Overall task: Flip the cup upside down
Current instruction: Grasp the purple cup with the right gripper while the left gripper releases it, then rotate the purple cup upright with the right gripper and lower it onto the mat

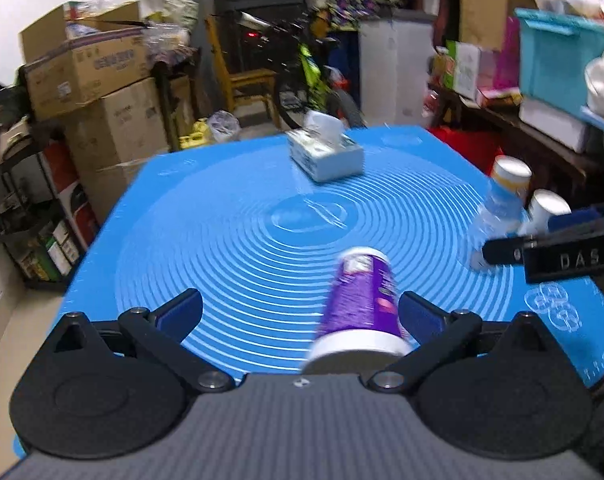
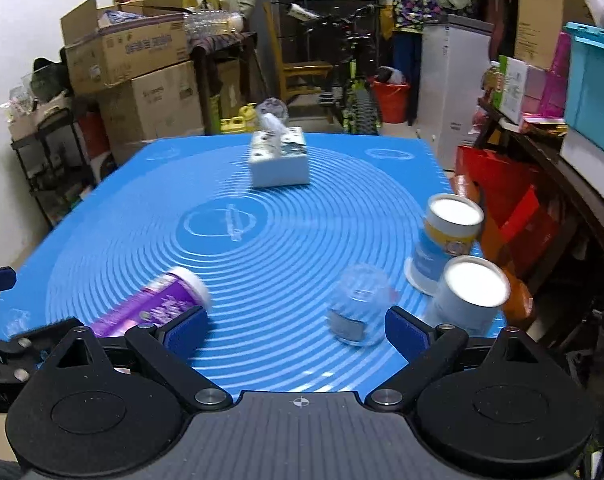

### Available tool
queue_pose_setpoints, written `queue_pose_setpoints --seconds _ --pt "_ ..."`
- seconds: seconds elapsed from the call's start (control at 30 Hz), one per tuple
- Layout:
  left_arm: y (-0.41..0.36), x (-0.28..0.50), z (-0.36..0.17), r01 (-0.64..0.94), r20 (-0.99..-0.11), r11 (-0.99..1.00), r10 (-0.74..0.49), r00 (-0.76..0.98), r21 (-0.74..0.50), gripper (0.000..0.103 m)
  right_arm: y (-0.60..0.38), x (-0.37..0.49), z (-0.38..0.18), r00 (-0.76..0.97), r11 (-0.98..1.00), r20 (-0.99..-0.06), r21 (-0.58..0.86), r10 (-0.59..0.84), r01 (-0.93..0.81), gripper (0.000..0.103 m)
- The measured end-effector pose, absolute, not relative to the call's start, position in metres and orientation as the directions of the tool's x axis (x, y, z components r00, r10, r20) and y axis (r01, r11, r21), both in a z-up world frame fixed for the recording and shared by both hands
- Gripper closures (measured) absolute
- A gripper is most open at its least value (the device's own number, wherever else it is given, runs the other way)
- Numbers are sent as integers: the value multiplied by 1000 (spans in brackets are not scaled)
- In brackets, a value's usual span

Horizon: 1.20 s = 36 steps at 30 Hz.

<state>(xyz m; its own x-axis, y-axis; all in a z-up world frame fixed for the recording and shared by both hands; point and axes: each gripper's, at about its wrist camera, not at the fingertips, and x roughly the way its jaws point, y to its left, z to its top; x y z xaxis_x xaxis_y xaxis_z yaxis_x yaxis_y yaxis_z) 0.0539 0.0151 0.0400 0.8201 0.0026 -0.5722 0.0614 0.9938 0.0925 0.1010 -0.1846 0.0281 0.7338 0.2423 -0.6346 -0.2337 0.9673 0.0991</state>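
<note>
A tabletop covered by a blue mat printed with white concentric rings (image 1: 230, 216) was seen, with a white rectangular tissue box (image 2: 278, 164) at its far side. Two inverted paper cups (image 2: 447, 236) were already set at the right edge; these were judged done. A purple paper cup (image 1: 361, 304), tilted mid-flip, was found between the left tongs (image 1: 302, 312), spread apart. The right tongs (image 2: 296, 326), also apart, framed a clear plastic cup (image 2: 357, 308), seemingly pending.

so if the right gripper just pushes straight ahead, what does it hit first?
Probably the clear glass, sitting just ahead between the open right gripper fingers, slightly right of centre. Depth is blurry, so not certain.
</note>
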Motion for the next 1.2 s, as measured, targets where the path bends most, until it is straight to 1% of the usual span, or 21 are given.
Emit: queue_pose_setpoints --seconds 0.13,0.33,0.43,0.57,0.7,0.73,0.8,0.83,0.9,1.1,1.2 --pt "40 50 46 2 -553 995 51 831 95 0 -162 109 32 688 951 -660 152 301 -270 7" --pt "75 57 36 -65 -562 996 89 822 62 0 -122 132 26 594 930 -721 217 357 -296 7" --pt "84 60 26 -88 -557 994 111 823 69 0 -107 148 18 539 926 -758 245 367 -286 7" --pt "96 62 11 -110 -570 992 125 812 61 0 -95 173 2 467 930 -806 286 363 -230 7" --pt "102 62 -1 -120 -574 991 132 808 59 0 -89 192 -14 408 936 -844 289 348 -202 7" --pt "103 62 -3 -117 -574 991 130 808 59 0 -88 195 -19 388 937 -855 290 346 -196 9" --pt "104 62 -7 -113 -577 992 126 807 59 0 -89 198 -25 356 927 -857 325 372 -187 11" --pt "104 62 -8 -111 -580 992 124 805 58 0 -90 197 -26 345 921 -854 346 389 -180 14" --pt "104 62 -10 -105 -585 993 115 803 52 0 -91 196 -24 332 906 -844 382 422 -182 25" --pt "103 63 -12 -95 -592 995 98 800 35 0 -98 186 -21 358 888 -813 414 459 -200 27" --pt "102 63 -12 -91 -594 995 90 799 29 0 -100 178 -12 443 901 -785 366 434 -235 29"
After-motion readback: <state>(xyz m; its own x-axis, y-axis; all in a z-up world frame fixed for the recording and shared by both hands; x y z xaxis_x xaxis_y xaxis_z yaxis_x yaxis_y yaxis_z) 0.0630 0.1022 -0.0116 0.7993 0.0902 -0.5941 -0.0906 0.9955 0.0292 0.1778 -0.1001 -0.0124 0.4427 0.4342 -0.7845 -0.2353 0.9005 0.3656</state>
